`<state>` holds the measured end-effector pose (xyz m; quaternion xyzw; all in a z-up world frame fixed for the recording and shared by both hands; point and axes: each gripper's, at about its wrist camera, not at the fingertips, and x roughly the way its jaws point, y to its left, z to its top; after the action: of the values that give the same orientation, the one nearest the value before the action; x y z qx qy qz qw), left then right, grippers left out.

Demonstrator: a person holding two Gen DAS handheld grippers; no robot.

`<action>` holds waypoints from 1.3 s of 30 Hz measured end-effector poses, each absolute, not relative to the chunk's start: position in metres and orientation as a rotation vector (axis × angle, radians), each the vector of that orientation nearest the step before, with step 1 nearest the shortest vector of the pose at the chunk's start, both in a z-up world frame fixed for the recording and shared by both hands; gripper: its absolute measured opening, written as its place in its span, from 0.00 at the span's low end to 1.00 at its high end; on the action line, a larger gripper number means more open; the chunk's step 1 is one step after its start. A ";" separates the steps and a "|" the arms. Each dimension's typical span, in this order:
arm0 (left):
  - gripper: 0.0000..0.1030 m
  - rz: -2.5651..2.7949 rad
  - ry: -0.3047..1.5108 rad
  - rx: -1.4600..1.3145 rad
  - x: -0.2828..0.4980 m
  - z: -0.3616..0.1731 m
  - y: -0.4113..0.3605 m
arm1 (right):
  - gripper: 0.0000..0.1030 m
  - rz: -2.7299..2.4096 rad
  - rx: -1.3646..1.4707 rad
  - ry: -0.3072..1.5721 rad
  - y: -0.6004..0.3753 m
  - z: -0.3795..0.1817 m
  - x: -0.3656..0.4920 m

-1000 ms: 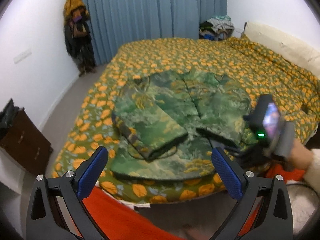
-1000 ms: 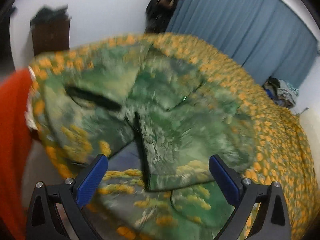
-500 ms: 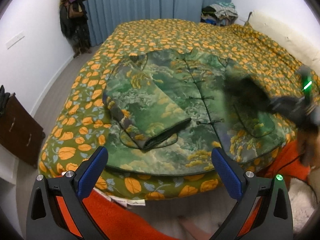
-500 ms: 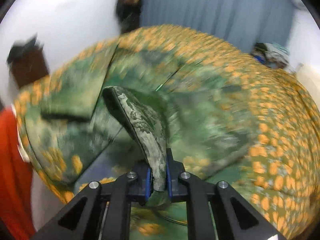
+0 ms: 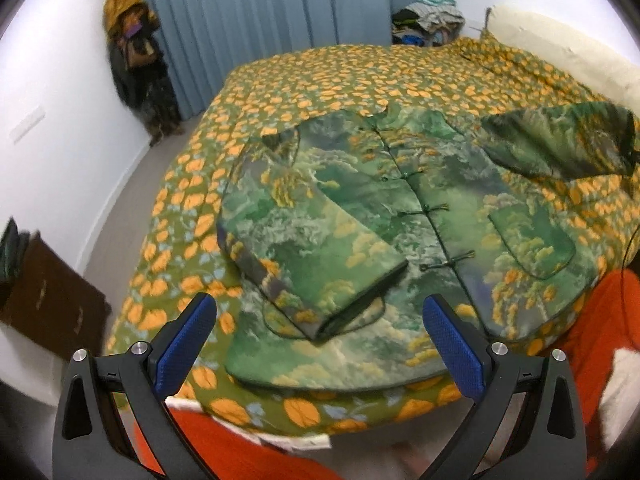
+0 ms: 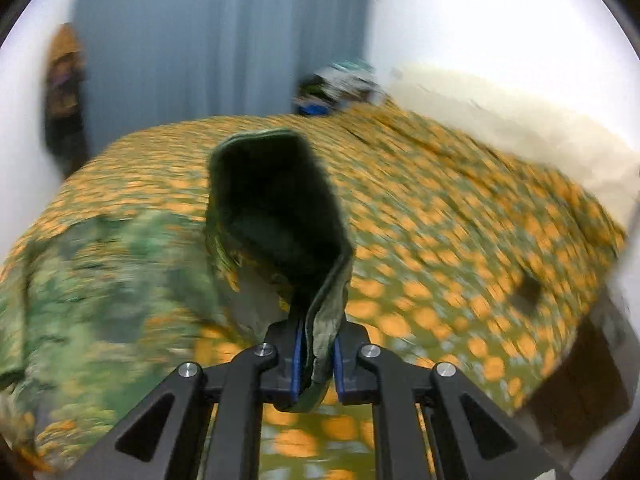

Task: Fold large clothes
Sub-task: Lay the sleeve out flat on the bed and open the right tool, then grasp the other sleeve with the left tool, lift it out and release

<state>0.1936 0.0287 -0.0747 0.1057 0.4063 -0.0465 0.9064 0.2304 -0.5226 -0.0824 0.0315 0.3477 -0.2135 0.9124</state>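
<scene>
We see a bed (image 5: 320, 80) under an orange-leaf quilt filling most of the room, with blue curtains (image 5: 280, 20) hanging behind it and a dark wooden cabinet (image 5: 52, 300) against the white wall at its near-left corner. On the quilt near the foot edge lies the green landscape-print jacket (image 5: 400, 240), front up and buttoned, one sleeve folded across its chest. The other sleeve (image 5: 560, 144) is lifted off the quilt and stretched out to the jacket's right side. Our left gripper (image 5: 320, 344) hangs above the foot of the bed with its blue pads wide apart and nothing between them. Our right gripper (image 6: 316, 364) has its jaws clamped together on the cuff (image 6: 320, 344) of the raised sleeve, whose dark opening gapes toward the camera.
</scene>
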 end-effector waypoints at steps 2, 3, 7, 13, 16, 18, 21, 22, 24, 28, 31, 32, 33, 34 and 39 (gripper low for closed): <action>1.00 -0.111 0.833 0.249 0.199 -0.077 0.029 | 0.15 -0.496 0.116 0.751 -0.545 -0.101 0.231; 1.00 -0.117 0.834 0.262 0.201 -0.079 0.030 | 0.19 -0.519 0.128 0.764 -0.552 -0.108 0.229; 1.00 -0.178 0.860 0.309 0.219 -0.088 0.034 | 0.52 -0.631 0.148 0.796 -0.575 -0.126 0.216; 1.00 -0.374 0.918 0.499 0.240 -0.128 0.012 | 0.53 -0.562 0.128 0.738 -0.529 -0.114 0.181; 1.00 -0.403 0.962 0.600 0.257 -0.164 -0.003 | 0.53 -0.470 0.125 0.707 -0.488 -0.104 0.173; 1.00 -0.388 0.999 0.634 0.274 -0.190 -0.007 | 0.53 -0.399 0.124 0.683 -0.461 -0.099 0.170; 0.98 -0.391 1.042 0.602 0.294 -0.210 -0.003 | 0.53 -0.283 0.106 0.658 -0.415 -0.092 0.168; 0.85 -0.399 1.058 0.572 0.299 -0.212 0.001 | 0.53 -0.244 0.091 0.647 -0.399 -0.089 0.167; 0.55 -0.439 1.105 0.463 0.307 -0.213 0.011 | 0.53 -0.188 0.059 0.628 -0.374 -0.087 0.164; 0.11 -0.430 1.065 0.347 0.305 -0.184 0.031 | 0.53 -0.077 0.011 0.610 -0.325 -0.085 0.160; 0.11 -0.380 0.974 0.251 0.300 -0.138 0.060 | 0.53 -0.022 -0.004 0.608 -0.302 -0.086 0.159; 0.11 -0.355 0.944 0.209 0.300 -0.122 0.074 | 0.53 -0.013 -0.008 0.605 -0.296 -0.086 0.157; 0.11 -0.317 0.909 0.154 0.299 -0.102 0.095 | 0.53 -0.003 -0.010 0.602 -0.290 -0.086 0.156; 0.11 -0.282 0.882 0.106 0.300 -0.088 0.115 | 0.53 0.007 -0.010 0.598 -0.286 -0.085 0.155; 0.11 -0.043 0.822 -0.057 0.308 -0.059 0.217 | 0.53 0.032 -0.021 0.588 -0.273 -0.085 0.150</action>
<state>0.3085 0.2166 -0.0595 -0.0279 0.3993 -0.0207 0.9162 0.1501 -0.2732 -0.0853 -0.0104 0.2896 0.0158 0.9569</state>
